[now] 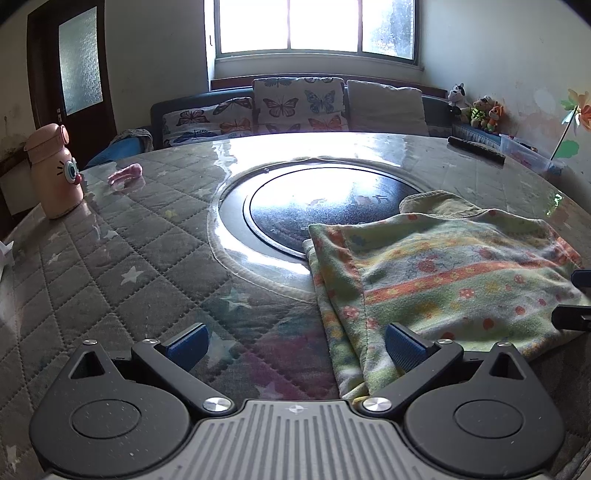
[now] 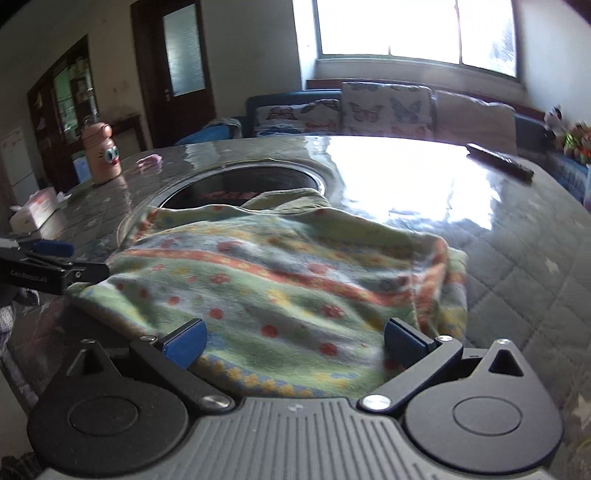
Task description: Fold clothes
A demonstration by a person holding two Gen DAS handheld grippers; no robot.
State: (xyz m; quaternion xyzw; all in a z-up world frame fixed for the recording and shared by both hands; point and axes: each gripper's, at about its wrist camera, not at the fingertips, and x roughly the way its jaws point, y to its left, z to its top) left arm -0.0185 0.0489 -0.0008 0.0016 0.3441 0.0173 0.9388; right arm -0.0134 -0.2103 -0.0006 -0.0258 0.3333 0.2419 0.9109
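Setting identified as a home living room. A round table (image 1: 122,236), covered by a quilted star-print cloth under clear plastic, is seen with a dark glass heater disc (image 1: 325,206) set at its centre. Behind the table, a sofa (image 1: 391,107) with butterfly-print cushions (image 1: 295,105) is placed under a bright window (image 1: 317,26). Plush toys (image 1: 476,109) are noted at the sofa's right end. A wooden door with frosted glass (image 1: 79,62) is recorded left of the window. A pink cartoon flask (image 1: 55,171) stands on the table's left side; a remote control (image 1: 476,149) lies at its far right edge. A glazed cabinet (image 2: 66,99) is seen left of the door.
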